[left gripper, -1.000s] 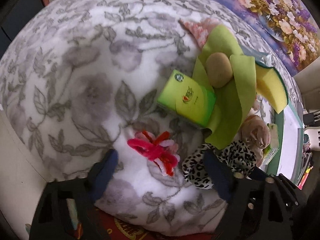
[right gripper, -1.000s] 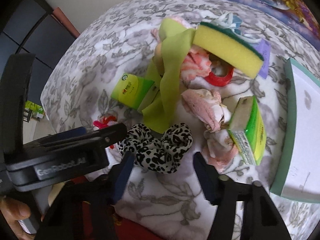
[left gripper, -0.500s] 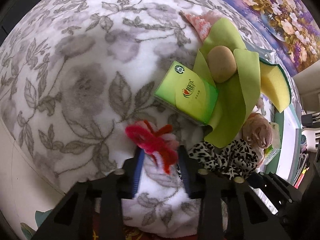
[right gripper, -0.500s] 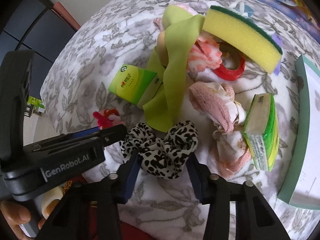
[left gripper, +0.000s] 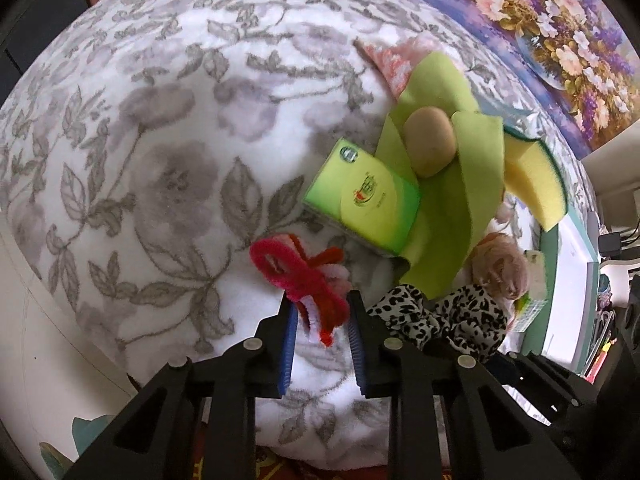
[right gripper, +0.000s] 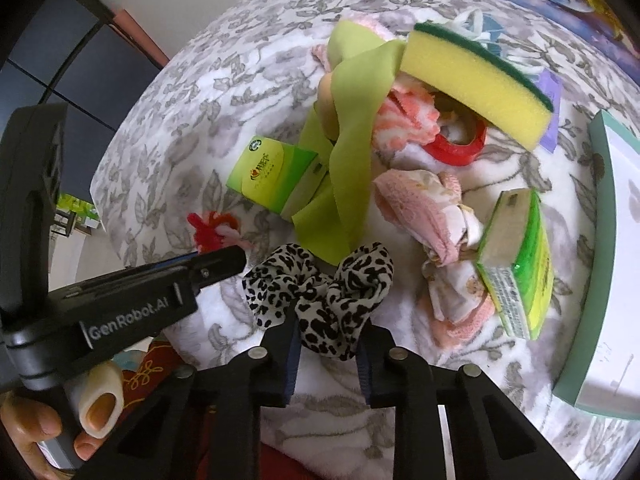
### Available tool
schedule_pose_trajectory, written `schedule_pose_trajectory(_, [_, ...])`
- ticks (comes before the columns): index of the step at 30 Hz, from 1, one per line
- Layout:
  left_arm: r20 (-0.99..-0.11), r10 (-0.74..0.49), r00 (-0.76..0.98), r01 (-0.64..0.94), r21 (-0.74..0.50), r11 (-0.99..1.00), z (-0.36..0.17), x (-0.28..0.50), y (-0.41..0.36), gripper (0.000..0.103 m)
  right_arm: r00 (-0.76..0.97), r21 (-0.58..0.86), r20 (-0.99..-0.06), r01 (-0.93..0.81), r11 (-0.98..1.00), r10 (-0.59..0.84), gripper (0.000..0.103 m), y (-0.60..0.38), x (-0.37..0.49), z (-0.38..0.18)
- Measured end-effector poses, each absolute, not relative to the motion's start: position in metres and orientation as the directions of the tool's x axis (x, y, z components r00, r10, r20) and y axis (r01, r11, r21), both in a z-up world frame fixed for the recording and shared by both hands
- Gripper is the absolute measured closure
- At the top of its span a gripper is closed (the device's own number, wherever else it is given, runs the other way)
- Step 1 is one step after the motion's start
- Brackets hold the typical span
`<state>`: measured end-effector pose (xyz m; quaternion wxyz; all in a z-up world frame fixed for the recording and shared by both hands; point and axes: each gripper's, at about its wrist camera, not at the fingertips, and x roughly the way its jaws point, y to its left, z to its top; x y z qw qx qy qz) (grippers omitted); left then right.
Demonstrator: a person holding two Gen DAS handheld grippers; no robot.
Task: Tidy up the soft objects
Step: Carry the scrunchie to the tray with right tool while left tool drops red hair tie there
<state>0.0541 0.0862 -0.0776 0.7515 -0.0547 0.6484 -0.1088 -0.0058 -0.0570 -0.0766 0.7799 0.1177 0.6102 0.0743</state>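
A red and pink pipe-cleaner bow [left gripper: 304, 276] lies on the floral blanket [left gripper: 160, 160]. My left gripper [left gripper: 320, 312] points down at it, jaws closing, and the blue pads pinch the bow's near end. Just to its right a leopard-print scrunchie [right gripper: 320, 288] is bunched between the pads of my right gripper [right gripper: 328, 328], whose jaws are also closing on it. The scrunchie [left gripper: 448, 312] shows at the right in the left wrist view. In the right wrist view the left gripper's body [right gripper: 160, 288] reaches in from the left, held by a hand [right gripper: 40, 432].
Beyond the grippers lie a green tissue pack [left gripper: 362, 200], a lime cloth [left gripper: 452, 216] around a beige oval [left gripper: 429, 142], a yellow sponge [right gripper: 476, 84], pink cloths [right gripper: 416, 208], a red tape ring [right gripper: 460, 148] and a green sponge pack [right gripper: 520, 264]. A teal-edged box [right gripper: 600, 260] borders the right.
Both grippers went from wide open to narrow. The left one closed around the pipe-cleaner bow, the right one around the leopard scrunchie, which now bunches up between the pads.
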Motion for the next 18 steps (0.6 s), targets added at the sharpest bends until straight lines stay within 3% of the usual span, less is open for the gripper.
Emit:
schedule_pose_trajectory(11, [-0.951, -0.230, 0.209, 0.127, -0.206, 0.970, -0.033, 0.044, 0.074, 0.078, 0.329, 0.359, -0.885, 0.032, 0.933, 0.330, 0.084, -0.077, -0.016, -0.044])
schedule_pose_trajectory(18, [-0.931, -0.245, 0.272, 0.184, -0.199, 0.962, 0.013, 0.045, 0.054, 0.078, 0.467, 0.452, -0.796, 0.035, 0.891, 0.385, 0.084, -0.100, -0.027, 0.001])
